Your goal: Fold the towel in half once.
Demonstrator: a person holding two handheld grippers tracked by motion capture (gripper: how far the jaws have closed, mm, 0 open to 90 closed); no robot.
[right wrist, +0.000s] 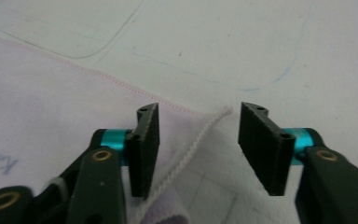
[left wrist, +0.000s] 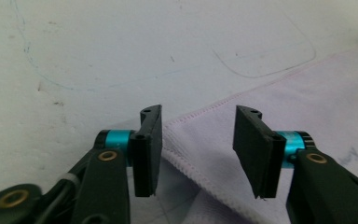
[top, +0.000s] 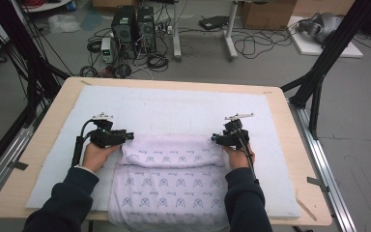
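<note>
While the towel (top: 171, 181) hangs past the table's (top: 290, 125) near edge, cut off there, the left gripper (top: 128, 137) and right gripper (top: 215, 139) stand half-open over its far corners, gripping nothing.

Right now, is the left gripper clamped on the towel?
No, the left gripper stands open, its pads apart, with the towel corner lying loose between them.

dark navy sleeves (top: 72, 193) down to the wrists. left gripper (left wrist: 198, 149) and right gripper (right wrist: 200, 149) alike: black ribbed pads (left wrist: 147, 154), teal collars, brass-ringed pivots on black links. grey three-cornered plate (top: 102, 116) on top, black cable (top: 78, 147) trailing.
</note>
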